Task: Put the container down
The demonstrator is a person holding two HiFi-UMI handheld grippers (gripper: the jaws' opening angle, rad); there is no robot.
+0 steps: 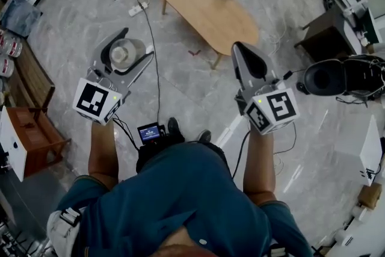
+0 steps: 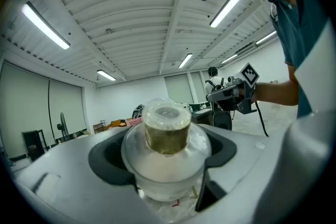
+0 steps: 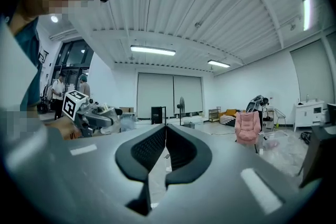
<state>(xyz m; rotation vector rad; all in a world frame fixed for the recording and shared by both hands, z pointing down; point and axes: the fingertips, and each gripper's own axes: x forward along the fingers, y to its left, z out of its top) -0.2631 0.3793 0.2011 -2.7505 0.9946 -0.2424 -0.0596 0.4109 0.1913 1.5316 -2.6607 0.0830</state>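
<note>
We hold the container (image 1: 123, 55) at ten o'clock, gripped round its belly by our left gripper (image 1: 136, 45); it looks light, slick and crushable, while our right gripper (image 1: 239, 48) is clenched empty.

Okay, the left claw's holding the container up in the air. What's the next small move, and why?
Probably carry it forward toward the table. The left claw grips the container level, out over the floor and short of the table, so there is no surface under it yet to lower it onto.
</note>
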